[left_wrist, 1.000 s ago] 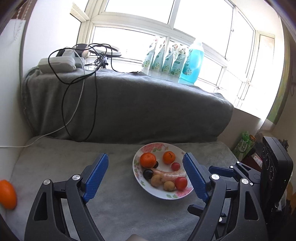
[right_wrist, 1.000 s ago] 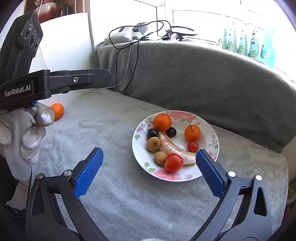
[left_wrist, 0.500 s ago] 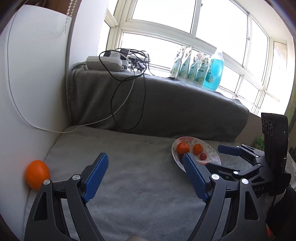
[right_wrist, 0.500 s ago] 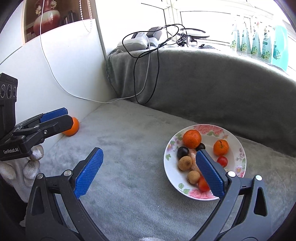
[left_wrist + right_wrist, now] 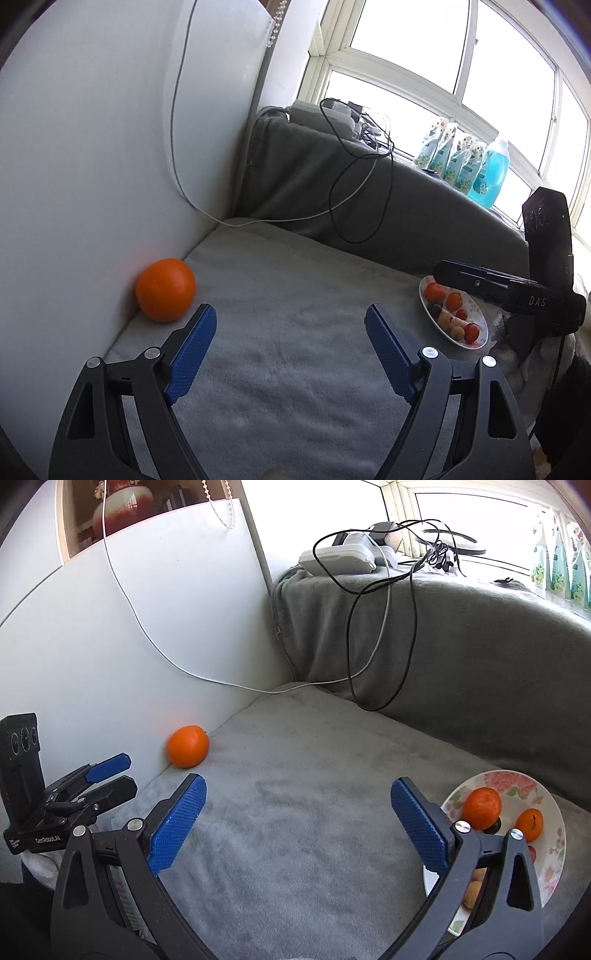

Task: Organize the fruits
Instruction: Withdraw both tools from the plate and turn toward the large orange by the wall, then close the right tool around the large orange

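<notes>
Against the white panel [image 5: 92, 147], at about ten o'clock from the left gripper [image 5: 290, 328], lay the loose orange [image 5: 165, 290], resting on the grey blanket [image 5: 295, 369] and touching or nearly touching the panel. That gripper's jaws stood released, wide apart, nothing between them; its left pad [image 5: 192, 350] was near the fruit but clear of it.

The orange looked firm and round, probably moderate in weight, with a dimpled skin that should give the ribbed pads fair purchase. Being a ball on soft pile, it would likely roll if nudged, and the panel behind left little room for one jaw. A hold across its widest middle, jaws at three and nine o'clock, seemed soundest; squeezing hard could bruise it.

Further right, at two o'clock in the left view, sat the flowered plate [image 5: 546, 871] holding tangerines [image 5: 482, 808], cherry tomatoes [image 5: 471, 332] and other small fruit. The right gripper [image 5: 297, 805] hung with jaws likewise spread and empty, the orange at eleven o'clock of it, the plate at four.
</notes>
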